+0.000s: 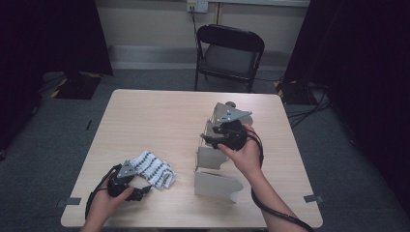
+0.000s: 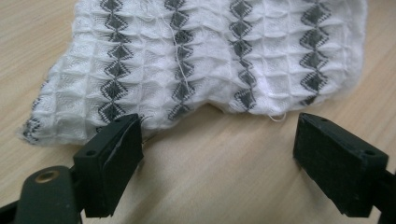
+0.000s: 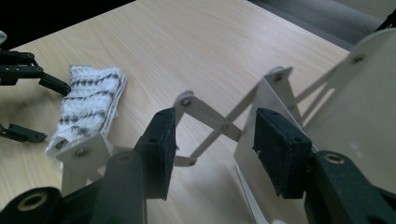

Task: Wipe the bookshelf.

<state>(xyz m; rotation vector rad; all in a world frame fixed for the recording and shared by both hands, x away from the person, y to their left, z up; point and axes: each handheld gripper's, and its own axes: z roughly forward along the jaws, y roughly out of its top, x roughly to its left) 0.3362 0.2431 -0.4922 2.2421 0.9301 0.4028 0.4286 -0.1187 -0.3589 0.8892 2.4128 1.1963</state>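
Black jaws of the left tool are seen nearest, set wide apart on the wooden surface, nothing being gripped; the near edge of the folded cloth is touched by the left jaw, while the right jaw is kept apart from it. Cloth: white, waffle-woven, with dark diamond stripes, laid flat near the front left corner of the surface, just beyond the left tool. Right tool: jaws are held partly open around a thin strut of the folding rack, and no pad is seen pressed on it. Rack: pale panels joined by scissor links, stretched out upright right of centre, with the right tool held over its middle panels. Folding chair: placed beyond the far edge.
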